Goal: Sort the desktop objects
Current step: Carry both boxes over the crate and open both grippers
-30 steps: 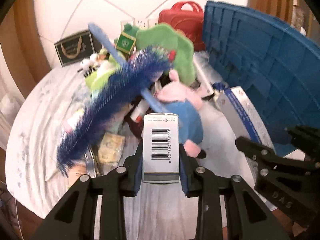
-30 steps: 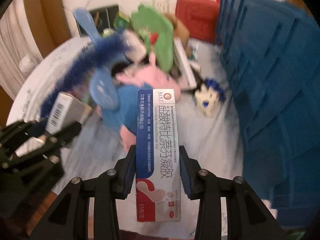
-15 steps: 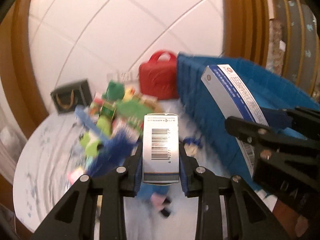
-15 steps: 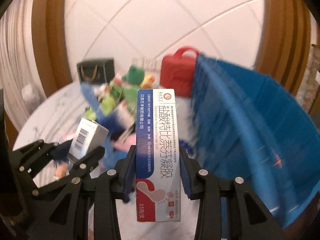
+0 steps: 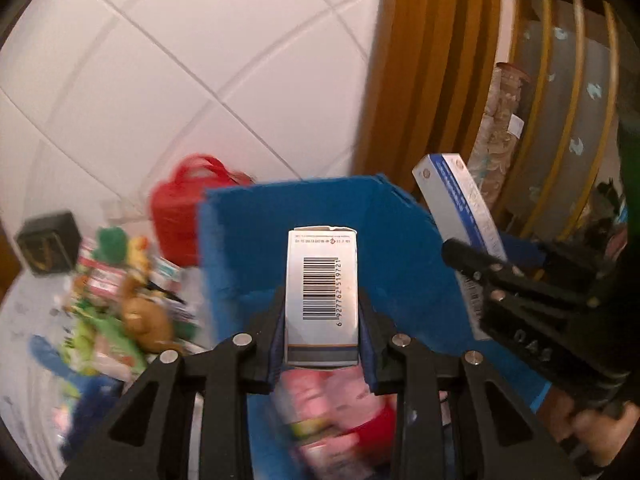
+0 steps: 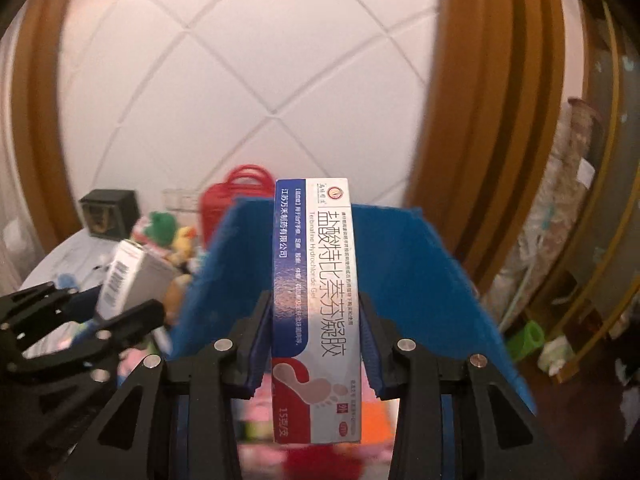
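Bin: blue bin (image 5: 404, 240) stood directly ahead of and below both grippers, its open top facing them, with blurred pink and red items already lying at its bottom.
Left gripper: left gripper (image 5: 322, 356) had its fingers pinching the grey barcode box (image 5: 322, 292) by its two narrow sides, no gap showing at either pad.
Left load axis: the barcode box stood with its long axis running forward along the fingers, its far end over the bin's inside.
Right gripper: right gripper (image 6: 316, 348) had its fingers clamped on the long terbinafine gel box (image 6: 314, 300), gripped low on its length.
Right load axis: the gel box also pointed forward along the fingers, most of it jutting past the fingertips toward the bin's far wall (image 6: 384, 248).
Which is nearer: in the left wrist view the right gripper sat to the right over the bin's near right edge; both seemed about equally placed above the opening, and I could not tell which was closer.
Key relation: each box hung above the bin's mouth, so the coming move likely called only for spreading the fingers.
Table clutter: plush toys (image 5: 120, 280) and a red bag (image 5: 180, 208) lay left of the bin, unsorted.
Risk: the longer gel box might catch the far wall if released while tilted forward.
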The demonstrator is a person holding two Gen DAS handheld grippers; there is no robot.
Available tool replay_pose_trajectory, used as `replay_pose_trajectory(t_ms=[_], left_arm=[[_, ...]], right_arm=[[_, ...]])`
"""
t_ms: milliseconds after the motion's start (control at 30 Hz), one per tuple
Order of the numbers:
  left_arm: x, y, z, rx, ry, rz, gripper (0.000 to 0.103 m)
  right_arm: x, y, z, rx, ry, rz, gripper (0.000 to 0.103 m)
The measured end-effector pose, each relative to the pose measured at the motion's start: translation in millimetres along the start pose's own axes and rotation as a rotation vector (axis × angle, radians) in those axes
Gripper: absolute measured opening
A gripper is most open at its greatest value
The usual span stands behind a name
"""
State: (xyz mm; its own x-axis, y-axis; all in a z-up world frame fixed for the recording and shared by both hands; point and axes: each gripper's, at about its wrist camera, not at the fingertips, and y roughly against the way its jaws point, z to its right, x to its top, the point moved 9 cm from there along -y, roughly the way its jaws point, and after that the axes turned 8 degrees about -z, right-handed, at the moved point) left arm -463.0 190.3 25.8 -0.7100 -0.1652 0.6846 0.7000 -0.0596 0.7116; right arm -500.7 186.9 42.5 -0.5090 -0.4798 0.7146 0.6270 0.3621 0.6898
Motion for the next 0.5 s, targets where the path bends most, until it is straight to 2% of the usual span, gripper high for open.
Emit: replay_pose_trajectory(t_ms=[67,100,167,233,367,433,500], left_arm=[[17,-33,12,0.023,0.02,-0.048,0.03],[22,-58,16,0.056,0.029,-0.086,0.03],[23,-94,21,0.088,0.039,-0.157,0.03],[15,-139,21,0.155,0.036,-0.232,0.03],[-17,-206,9,0.268,0.001,-0.369,0.03],[-36,-229,1,0.349,-0.066,-0.446,0.03],[-48,-237,-4,0.353,-0.059,-0.496,0.03]], right_arm=[[11,-31,33,0.006,-0.015,-0.054,0.039],[12,-49,47,0.007,-0.022,-0.088,0.039],[6,-84,65,0.028,-0.029,-0.158,0.039],[-7,-127,74,0.065,-0.042,-0.245,0.039],[-52,-204,68,0.077,-0.021,-0.393,0.039],[-70,-226,63,0.106,0.001,-0.476,0.039],[-79,-233,59,0.117,0.018,-0.505,0.039]])
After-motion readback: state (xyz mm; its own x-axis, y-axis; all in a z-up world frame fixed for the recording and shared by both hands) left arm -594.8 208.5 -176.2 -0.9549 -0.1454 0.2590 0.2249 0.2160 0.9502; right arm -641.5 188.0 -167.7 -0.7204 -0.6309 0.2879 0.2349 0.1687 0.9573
